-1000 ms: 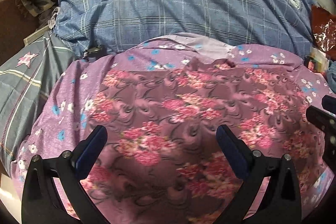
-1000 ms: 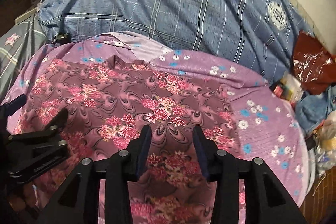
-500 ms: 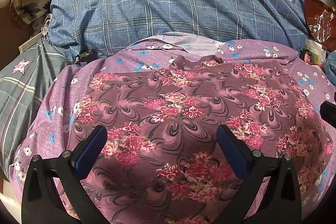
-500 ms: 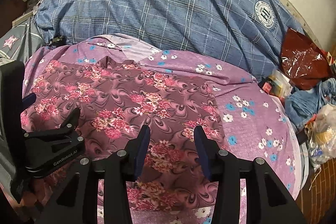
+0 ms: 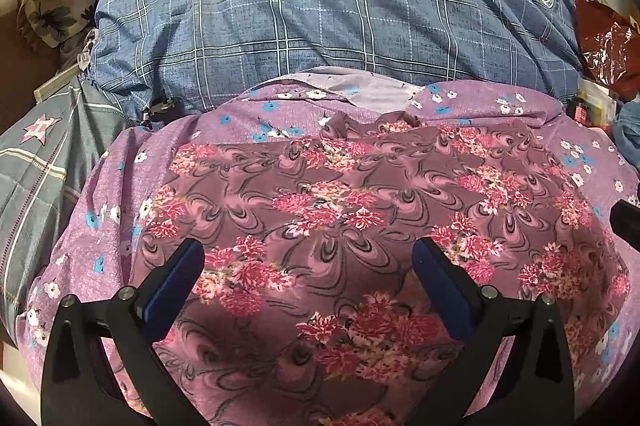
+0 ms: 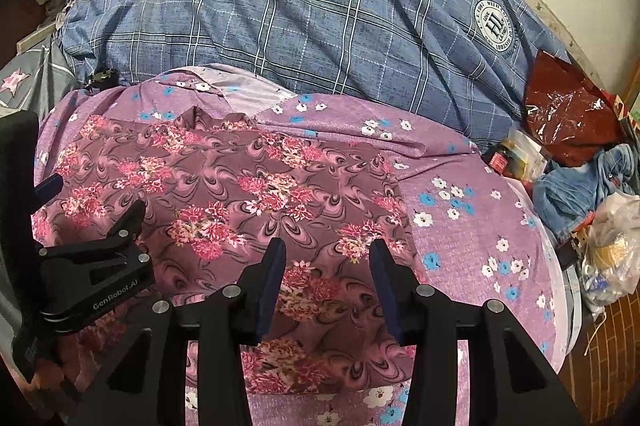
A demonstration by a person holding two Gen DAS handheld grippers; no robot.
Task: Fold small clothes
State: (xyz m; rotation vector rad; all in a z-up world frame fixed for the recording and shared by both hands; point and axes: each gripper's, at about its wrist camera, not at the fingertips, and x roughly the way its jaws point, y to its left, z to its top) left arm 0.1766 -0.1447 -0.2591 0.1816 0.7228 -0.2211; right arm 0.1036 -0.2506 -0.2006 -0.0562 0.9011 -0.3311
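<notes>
Left gripper (image 5: 308, 266): fingers spread wide, nothing between the blue pads, poised above the near part of the floral garment (image 5: 360, 226). Seen from the right wrist view as a black body (image 6: 92, 266) at the garment's left edge.

Right gripper (image 6: 326, 274): fingers partly parted, nothing clamped, no cloth between the pads; held over the garment's near right portion.

Floral garment (image 6: 248, 194): mauve with pink flower clusters and dark swirls, spread flat; taken here as the landmark.

Purple sheet (image 6: 480, 226), small white and blue flowers: lies under the garment and shows on all its sides.

Blue plaid quilt (image 6: 320, 18), two round emblems: heaped beyond the garment's far edge.

Grey bedding (image 5: 36, 166) with a pink star: left of the garment.

Red plastic bag (image 6: 568, 110): far right of the garment, beyond the sheet.

Blue denim cloth (image 6: 580, 186) and clear plastic bag (image 6: 612, 246): right of the garment, past the sheet's edge.
</notes>
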